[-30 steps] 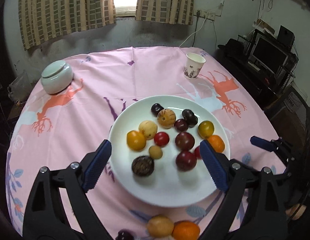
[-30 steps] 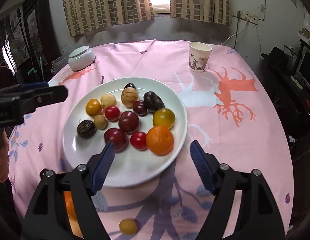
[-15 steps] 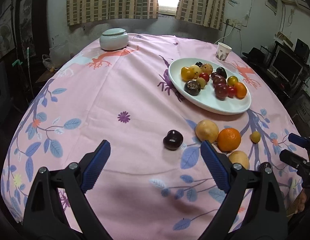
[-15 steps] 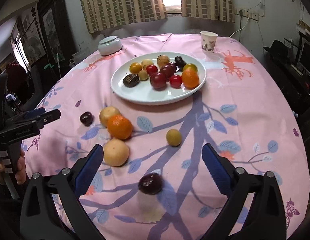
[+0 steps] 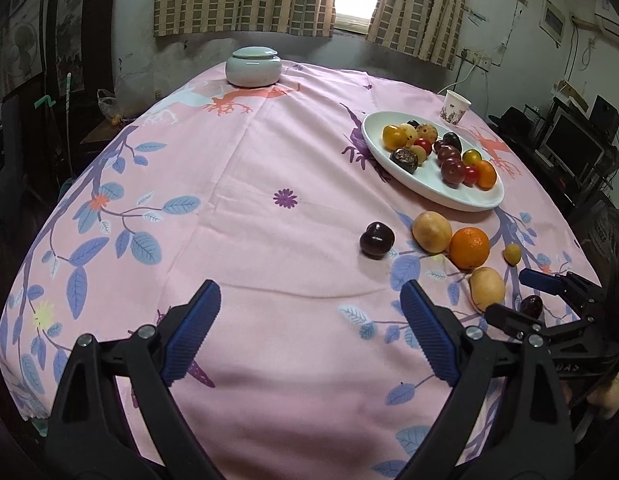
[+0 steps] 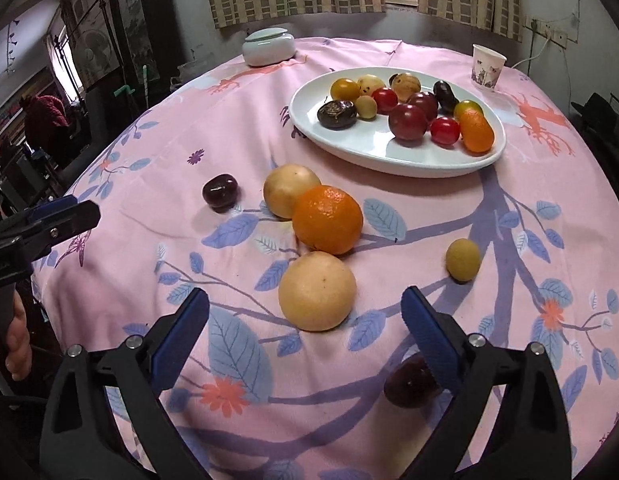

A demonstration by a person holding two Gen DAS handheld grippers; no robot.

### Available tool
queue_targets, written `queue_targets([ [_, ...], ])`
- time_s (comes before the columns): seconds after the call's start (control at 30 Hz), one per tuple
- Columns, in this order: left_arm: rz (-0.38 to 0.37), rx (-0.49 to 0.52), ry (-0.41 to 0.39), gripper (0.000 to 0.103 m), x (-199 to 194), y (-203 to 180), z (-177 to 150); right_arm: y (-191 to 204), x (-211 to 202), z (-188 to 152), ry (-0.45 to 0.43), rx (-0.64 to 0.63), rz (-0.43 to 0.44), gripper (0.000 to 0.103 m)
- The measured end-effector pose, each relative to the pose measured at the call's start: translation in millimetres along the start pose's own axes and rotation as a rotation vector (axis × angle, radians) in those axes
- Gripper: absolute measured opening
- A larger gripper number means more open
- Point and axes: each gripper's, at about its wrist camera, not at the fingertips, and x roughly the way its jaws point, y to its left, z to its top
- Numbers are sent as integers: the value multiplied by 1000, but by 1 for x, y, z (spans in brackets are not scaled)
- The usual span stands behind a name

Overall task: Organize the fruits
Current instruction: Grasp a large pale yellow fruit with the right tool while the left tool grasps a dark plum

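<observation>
White oval plate [image 6: 349, 148] holds assorted small fruits; on the worktop beside it lie two yellow fruits [image 6: 316, 290], an orange [image 6: 327, 219] and dark plums [image 6: 220, 193].

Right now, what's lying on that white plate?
The white plate holds about a dozen small fruits: a yellow tomato, red tomatoes, dark plums, an orange one. Whatever sits behind the pile is hidden.

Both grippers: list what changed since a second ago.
Both pulled back from over the plate to the near table edge, bringing the loose fruit into view. The right gripper, jaws closing, now frames a pale yellow fruit. The left gripper holds nothing. No fruit moved.
</observation>
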Motion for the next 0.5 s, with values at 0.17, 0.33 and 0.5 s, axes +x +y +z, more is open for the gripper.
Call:
queue_targets([
  [0.17,-4,-5,12,93,6,3,2,-3,25,3,82,23,13,51],
  [0.33,6,60,38,93,23,-15,8,-5,10,-2,59,31,31,45],
  [0.5,56,168,87,93,59,-44,16,-16,-20,-11,18,50,28,45],
])
